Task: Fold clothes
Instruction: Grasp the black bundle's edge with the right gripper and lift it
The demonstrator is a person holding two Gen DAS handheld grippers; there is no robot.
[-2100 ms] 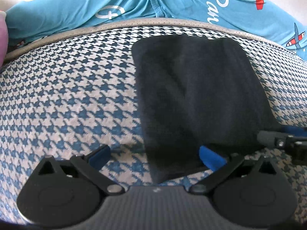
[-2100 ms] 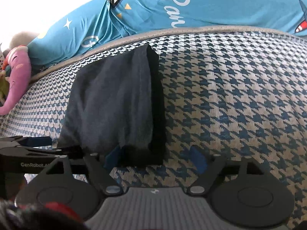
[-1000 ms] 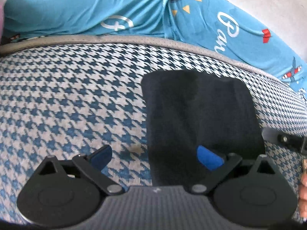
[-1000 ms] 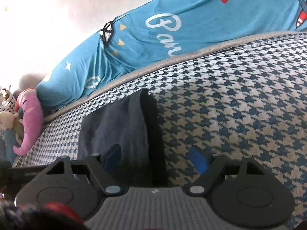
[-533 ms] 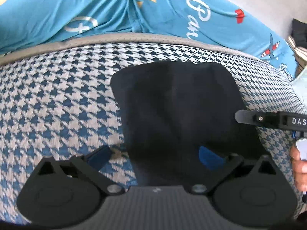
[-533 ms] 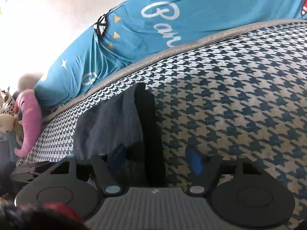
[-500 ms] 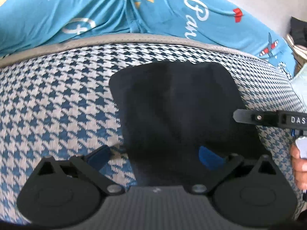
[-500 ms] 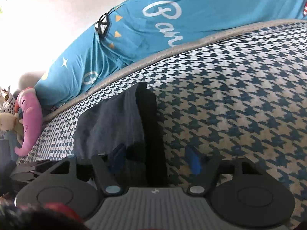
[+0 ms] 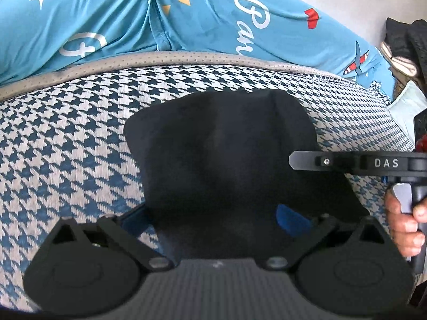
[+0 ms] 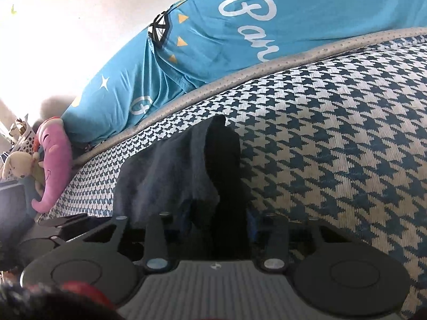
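On the left, my left tool (image 9: pixel 213 220) stands wide, its blue pads either side of the near edge of the folded dark garment (image 9: pixel 229 160), gripping nothing. The garment lies on the houndstooth cushion (image 9: pixel 66 146), with teal printed bedding (image 9: pixel 120 21) behind. At the right, my hand (image 9: pixel 403 226) holds the right tool (image 10: pixel 217 220), drawn narrow and pinching the garment's near right corner, which bunches up between its fingers. A pink plush toy (image 10: pixel 52 165) sits at the cushion's far left end.
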